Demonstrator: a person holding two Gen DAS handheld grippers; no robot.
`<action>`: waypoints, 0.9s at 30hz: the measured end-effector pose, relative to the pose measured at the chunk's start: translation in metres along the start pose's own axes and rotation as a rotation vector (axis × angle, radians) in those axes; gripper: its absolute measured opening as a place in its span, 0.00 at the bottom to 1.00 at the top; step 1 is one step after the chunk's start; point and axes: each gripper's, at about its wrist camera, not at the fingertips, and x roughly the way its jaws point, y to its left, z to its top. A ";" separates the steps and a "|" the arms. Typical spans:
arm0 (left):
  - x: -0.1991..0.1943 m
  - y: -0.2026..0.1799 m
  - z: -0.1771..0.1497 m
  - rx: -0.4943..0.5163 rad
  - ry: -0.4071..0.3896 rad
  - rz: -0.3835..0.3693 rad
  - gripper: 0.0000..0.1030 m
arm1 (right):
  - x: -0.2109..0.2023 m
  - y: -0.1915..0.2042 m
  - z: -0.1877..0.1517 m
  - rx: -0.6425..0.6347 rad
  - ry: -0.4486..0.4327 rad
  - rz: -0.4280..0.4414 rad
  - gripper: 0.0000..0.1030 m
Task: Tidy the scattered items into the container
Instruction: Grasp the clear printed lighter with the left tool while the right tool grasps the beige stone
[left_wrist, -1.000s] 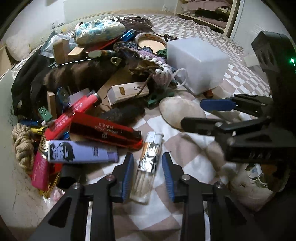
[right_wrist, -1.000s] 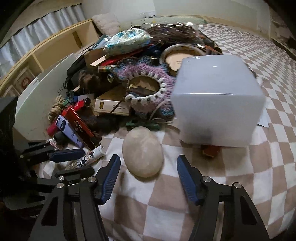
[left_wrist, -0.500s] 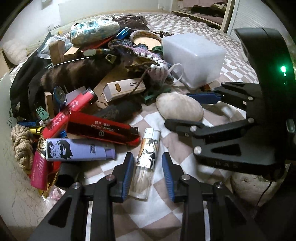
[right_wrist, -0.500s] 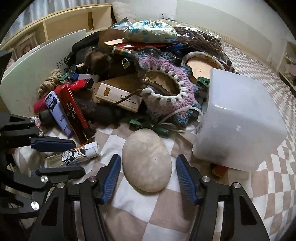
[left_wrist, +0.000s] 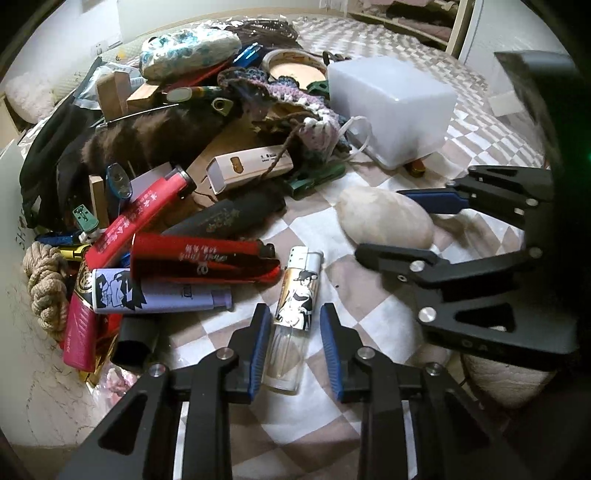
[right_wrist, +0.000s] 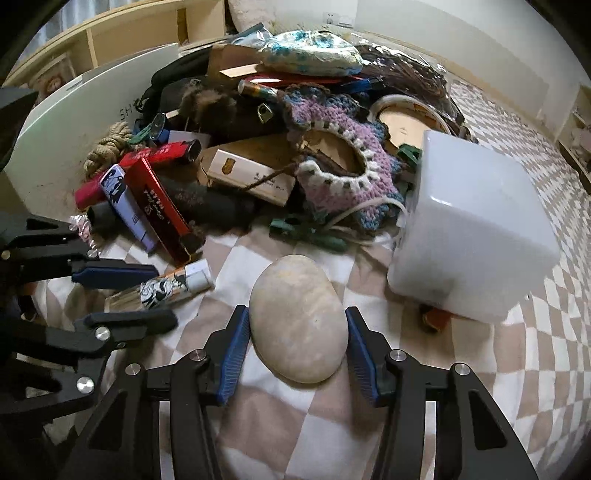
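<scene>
A clear lighter with a cartoon print (left_wrist: 300, 275) lies on the checked bedcover. It sits between the jaws of my left gripper (left_wrist: 293, 310), which are closing; the left pad is close against it and a gap shows at the right pad. A pale smooth stone (right_wrist: 295, 325) rests on the cover with my right gripper (right_wrist: 297, 314) closing on it, its blue pads (right_wrist: 236, 343) against both sides. From the left wrist view, the right gripper (left_wrist: 382, 221) straddles the stone (left_wrist: 384, 218). The right wrist view shows the left gripper (right_wrist: 159, 295) around the lighter (right_wrist: 166, 290).
A heap of clutter lies behind: red and lilac lighters (left_wrist: 162, 291), a rope coil (left_wrist: 46, 284), a crocheted pouch (right_wrist: 343, 162), a cardboard box (left_wrist: 247, 166). A white plastic cube (right_wrist: 472, 229) stands right of the stone. A white panel (right_wrist: 74, 122) borders the left.
My right gripper has moved forward over the stone and its jaws have narrowed onto it. The left jaws have narrowed slightly around the lighter.
</scene>
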 end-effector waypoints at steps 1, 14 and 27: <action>0.001 0.000 0.002 0.001 0.004 0.004 0.26 | -0.001 -0.002 0.000 0.014 0.008 0.007 0.51; -0.010 -0.013 -0.006 -0.049 0.035 0.014 0.18 | -0.010 -0.036 -0.002 0.201 0.078 0.161 0.51; -0.042 -0.004 -0.004 -0.083 -0.038 -0.016 0.18 | -0.002 -0.067 -0.002 0.457 0.150 0.360 0.51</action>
